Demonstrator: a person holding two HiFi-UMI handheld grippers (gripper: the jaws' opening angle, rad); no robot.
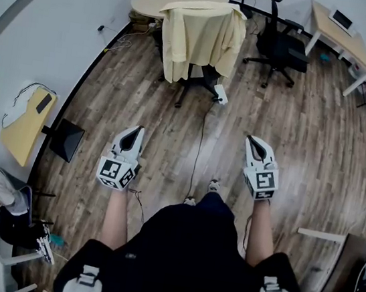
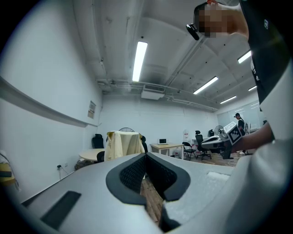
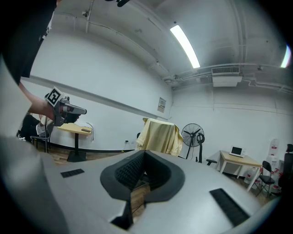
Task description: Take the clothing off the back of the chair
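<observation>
Head view — clothing [image 1: 201,40] drapes chair [image 1: 204,83] well beyond left gripper [image 1: 138,130], right gripper [image 1: 251,140].

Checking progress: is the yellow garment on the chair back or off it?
On it. The yellow garment hangs spread over the back of the chair, its sides drooping down past the seat.

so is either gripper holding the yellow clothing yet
No, the yellow clothing hangs on the back of the chair, and the left gripper and right gripper are both shut and empty, far short of it.
</observation>
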